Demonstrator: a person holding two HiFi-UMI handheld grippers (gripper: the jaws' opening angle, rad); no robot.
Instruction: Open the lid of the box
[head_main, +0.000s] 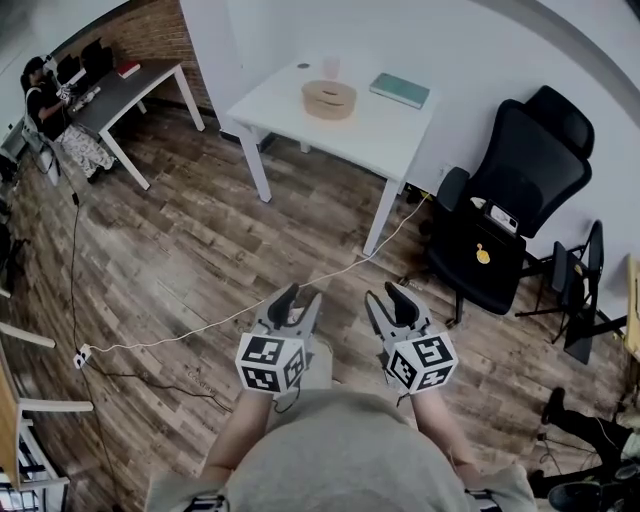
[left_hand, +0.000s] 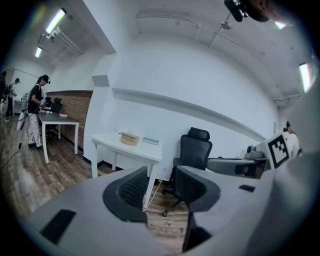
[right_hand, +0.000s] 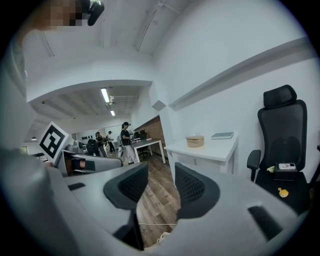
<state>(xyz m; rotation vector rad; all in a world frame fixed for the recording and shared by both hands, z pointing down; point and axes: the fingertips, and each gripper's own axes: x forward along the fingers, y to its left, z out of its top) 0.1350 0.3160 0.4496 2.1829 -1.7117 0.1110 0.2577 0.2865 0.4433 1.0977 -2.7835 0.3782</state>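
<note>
The round pale wooden box (head_main: 329, 98), lid on, sits on the white bench (head_main: 380, 135), well apart from the left gripper (head_main: 297, 298) and right gripper (head_main: 388, 295), both with jaws spread and empty, so the walk-up could snag the white floor cable (head_main: 200, 328), and a one-sided lift would probably drag the light box.

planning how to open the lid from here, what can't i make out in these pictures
Box: far off and small in all three views, so the lid seam or any catch cannot be read.
Pale object behind the box: head view, washed out and too faint to identify.
Small items on the black chair: too small to name in the head view or the right gripper view.
</note>
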